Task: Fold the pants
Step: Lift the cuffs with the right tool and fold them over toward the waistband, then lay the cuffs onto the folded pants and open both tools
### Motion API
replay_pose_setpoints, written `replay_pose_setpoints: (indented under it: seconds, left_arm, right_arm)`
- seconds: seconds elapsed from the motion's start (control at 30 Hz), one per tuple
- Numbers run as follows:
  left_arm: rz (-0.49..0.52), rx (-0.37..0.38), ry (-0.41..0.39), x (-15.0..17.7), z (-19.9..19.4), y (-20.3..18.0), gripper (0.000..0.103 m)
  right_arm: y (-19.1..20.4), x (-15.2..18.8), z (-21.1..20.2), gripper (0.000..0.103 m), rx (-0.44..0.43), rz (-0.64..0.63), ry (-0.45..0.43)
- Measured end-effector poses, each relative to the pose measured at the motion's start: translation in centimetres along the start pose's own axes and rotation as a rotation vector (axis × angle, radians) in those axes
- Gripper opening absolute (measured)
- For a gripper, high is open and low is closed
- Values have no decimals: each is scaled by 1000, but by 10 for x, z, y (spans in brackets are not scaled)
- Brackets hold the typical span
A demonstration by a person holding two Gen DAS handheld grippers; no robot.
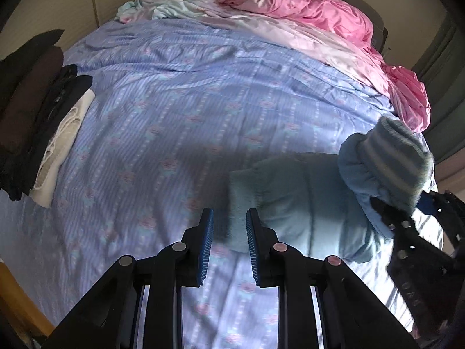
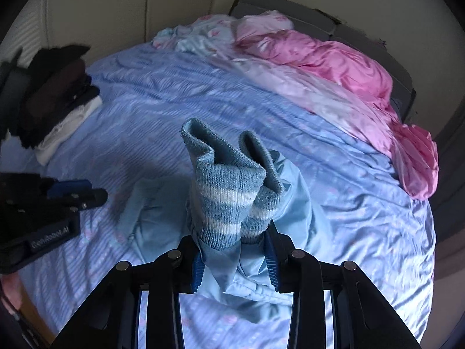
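Observation:
Light blue pants (image 1: 305, 203) lie on the blue patterned bedspread (image 1: 174, 116), with a fuzzy waistband end near my left gripper. My left gripper (image 1: 229, 241) is open and empty, just above the bed at the waistband edge. My right gripper (image 2: 235, 258) is shut on the pants' leg ends, whose striped knit cuffs (image 2: 229, 192) stick up between the jaws. The cuffs also show in the left wrist view (image 1: 398, 157), lifted above the rest of the pants (image 2: 162, 221). The left gripper shows at the left of the right wrist view (image 2: 66, 195).
A stack of folded dark and white clothes (image 1: 43, 122) sits at the bed's left edge (image 2: 55, 107). A crumpled pink duvet (image 1: 334, 20) and pale sheets (image 1: 174, 0) lie at the far side. A wall runs behind the bed.

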State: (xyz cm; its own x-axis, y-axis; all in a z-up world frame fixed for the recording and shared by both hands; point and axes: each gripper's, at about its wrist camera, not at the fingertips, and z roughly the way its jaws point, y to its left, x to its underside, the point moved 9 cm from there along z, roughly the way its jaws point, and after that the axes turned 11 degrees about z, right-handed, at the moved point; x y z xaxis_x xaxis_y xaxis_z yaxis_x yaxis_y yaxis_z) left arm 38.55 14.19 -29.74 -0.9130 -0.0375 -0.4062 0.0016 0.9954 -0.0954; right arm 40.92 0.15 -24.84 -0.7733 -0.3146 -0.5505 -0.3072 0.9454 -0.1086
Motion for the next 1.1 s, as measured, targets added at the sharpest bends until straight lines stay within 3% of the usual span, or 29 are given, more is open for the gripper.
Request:
replay_pose_setpoints:
  seconds: [0.17,0.27,0.33,0.53,0.8,0.9,1.1]
  left_arm:
    - [-5,-2,18,8,8,26,23]
    - [-14,-3,29,14,10,38,23]
    - [-19,-8,36,18,10,47,23]
    - [-35,-25,46,27,5,65,23]
    - [-43,-19,36,27,-1,65,23]
    - [-36,4,23,20,-8,55,23]
    - [-4,28,-43,-1,-36,27,33]
  right_arm:
    - [30,6,24,39,19,-43,44]
    - [44,11,32,47,33,-75,46]
    - [54,15,36,58,27,-106,43]
    - [79,27,39,71,-61,-161,50]
    - [93,27,32,75,-266,-87,88]
    - [87,21,19,75,-308,-50,86]
    - [72,2,-30,75,-390,23,27]
